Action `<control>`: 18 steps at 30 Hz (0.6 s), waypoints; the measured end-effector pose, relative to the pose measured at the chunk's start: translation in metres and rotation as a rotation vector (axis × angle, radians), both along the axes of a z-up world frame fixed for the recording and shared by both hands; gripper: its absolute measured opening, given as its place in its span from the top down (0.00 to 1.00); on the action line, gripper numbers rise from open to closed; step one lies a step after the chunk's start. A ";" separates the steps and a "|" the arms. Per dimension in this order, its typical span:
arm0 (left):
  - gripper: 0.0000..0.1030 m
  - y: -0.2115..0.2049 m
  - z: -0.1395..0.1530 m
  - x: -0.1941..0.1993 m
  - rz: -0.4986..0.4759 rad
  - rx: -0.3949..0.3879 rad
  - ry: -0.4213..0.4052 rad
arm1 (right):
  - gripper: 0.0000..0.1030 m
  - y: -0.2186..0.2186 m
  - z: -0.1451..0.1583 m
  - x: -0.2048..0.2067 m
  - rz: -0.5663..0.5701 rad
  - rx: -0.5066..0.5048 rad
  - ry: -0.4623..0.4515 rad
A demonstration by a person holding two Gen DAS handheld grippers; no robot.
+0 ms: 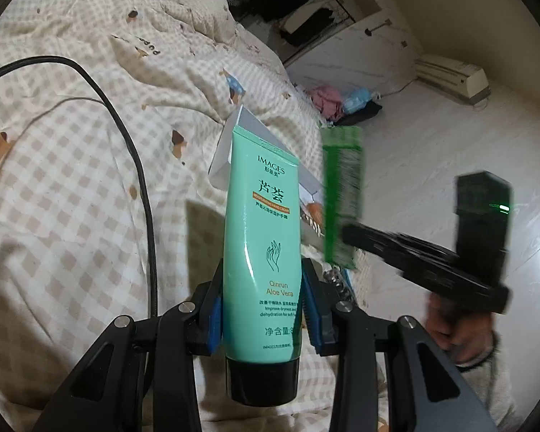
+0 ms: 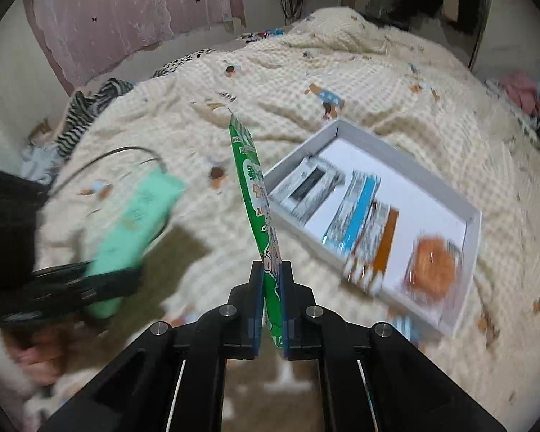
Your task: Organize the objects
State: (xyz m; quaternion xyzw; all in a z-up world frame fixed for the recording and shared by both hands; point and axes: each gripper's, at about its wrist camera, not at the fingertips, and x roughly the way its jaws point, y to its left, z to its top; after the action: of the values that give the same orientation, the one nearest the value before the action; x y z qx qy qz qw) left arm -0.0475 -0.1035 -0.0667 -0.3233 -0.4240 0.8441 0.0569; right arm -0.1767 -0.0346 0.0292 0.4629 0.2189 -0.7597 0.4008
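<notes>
Green packet clamped edge-on between right tongs.

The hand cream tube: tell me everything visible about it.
The hand cream tube is mint-green soft plastic with a black cap at its lower end and a flat crimped end on top. It is printed with "IMAGES", Chinese characters, a line-drawn hand and "Aloe Vera". It stands nearly upright, cap toward the camera, clamped between the blue pads of the left gripper, lifted above the checked bedspread. Nothing else touches it.
</notes>
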 end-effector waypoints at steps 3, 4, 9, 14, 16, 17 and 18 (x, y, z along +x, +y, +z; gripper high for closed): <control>0.61 0.003 0.002 -0.002 -0.009 -0.017 -0.002 | 0.92 0.011 0.005 0.018 -0.067 0.106 0.015; 0.61 0.003 0.002 -0.003 -0.013 -0.023 -0.004 | 0.91 0.013 0.004 0.022 -0.082 0.142 0.024; 0.61 0.005 0.002 0.001 -0.012 -0.026 -0.010 | 0.61 0.016 -0.015 0.033 -0.064 0.156 -0.169; 0.61 0.004 0.001 -0.005 -0.014 -0.025 -0.013 | 0.39 0.014 -0.006 0.033 -0.017 0.086 -0.140; 0.61 0.005 0.001 -0.003 -0.016 -0.026 -0.014 | 0.39 0.014 -0.009 0.035 0.011 0.108 -0.114; 0.61 0.006 0.002 -0.002 -0.017 -0.026 -0.013 | 0.39 0.015 -0.014 0.036 0.017 0.118 -0.123; 0.61 0.006 0.002 -0.002 -0.018 -0.026 -0.013 | 0.39 0.017 -0.017 0.035 0.023 0.123 -0.128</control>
State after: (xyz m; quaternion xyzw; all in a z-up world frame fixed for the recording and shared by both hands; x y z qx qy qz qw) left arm -0.0495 -0.0977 -0.0644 -0.3333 -0.4106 0.8468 0.0575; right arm -0.1415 -0.0172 0.0122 0.5319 0.2444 -0.7090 0.3933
